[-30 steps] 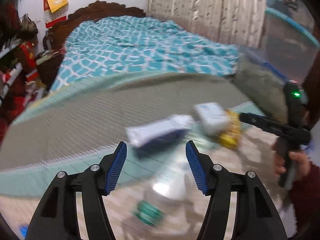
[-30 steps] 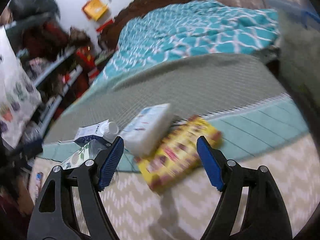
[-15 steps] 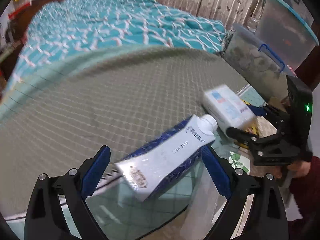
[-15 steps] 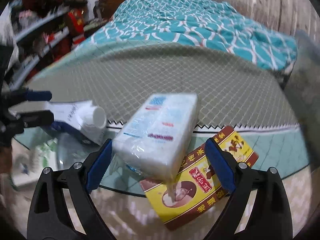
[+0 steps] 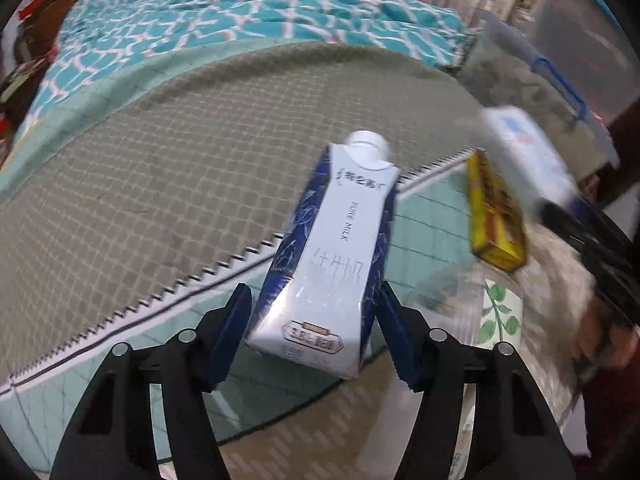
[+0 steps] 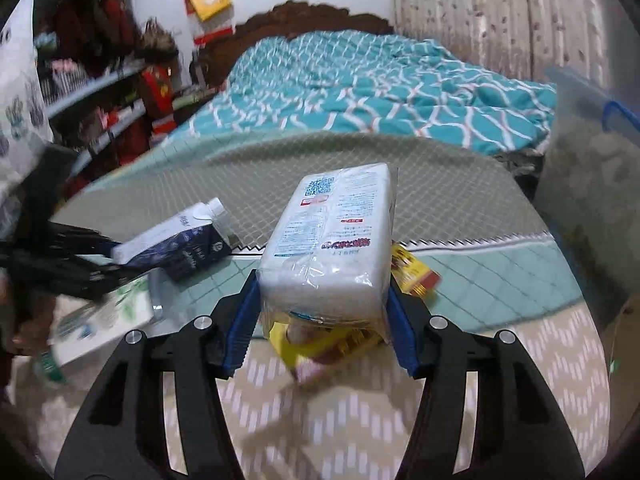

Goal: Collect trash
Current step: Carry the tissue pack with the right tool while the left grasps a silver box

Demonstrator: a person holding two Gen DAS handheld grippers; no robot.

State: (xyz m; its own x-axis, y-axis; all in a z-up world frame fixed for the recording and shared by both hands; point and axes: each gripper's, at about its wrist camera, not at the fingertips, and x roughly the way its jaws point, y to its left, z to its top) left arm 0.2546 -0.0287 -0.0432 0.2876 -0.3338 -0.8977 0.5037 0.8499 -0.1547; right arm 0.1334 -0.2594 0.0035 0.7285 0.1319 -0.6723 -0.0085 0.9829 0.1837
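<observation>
- The left gripper (image 5: 314, 340) was closing on a blue-and-white milk carton (image 5: 334, 256); its blue pads (image 5: 230, 340) sat against the carton's lower sides, and the carton's white cap pointed away from the camera.
- The right gripper (image 6: 320, 326) was closing on a white tissue pack (image 6: 332, 244) wrapped in clear plastic, with the pads pressed to both sides of its near end, so that it was grasped.
- Directly under the tissue pack lay a yellow-and-red box (image 6: 320, 350), partly on the patterned floor (image 6: 360, 420), its far end showing past the pack's right side.
- Just right of the left gripper, a clear plastic bottle (image 5: 480, 312) with a leaf-printed label lay beside the carton.
- Beyond the carton, a grey-green grid-quilted mat (image 5: 180, 152) with a zigzag edge covered the foot of the bed over a pale teal quilted sheet (image 5: 432, 216).
- Further back lay a teal-and-white patterned duvet (image 6: 380, 88), reaching to a dark carved headboard (image 6: 304, 16).
- A clear storage bin (image 6: 592, 168) with a blue handle stood at the right, and cluttered shelves (image 6: 100, 92) stood at the left.
- Curtains (image 6: 500, 12) hung at the back.
</observation>
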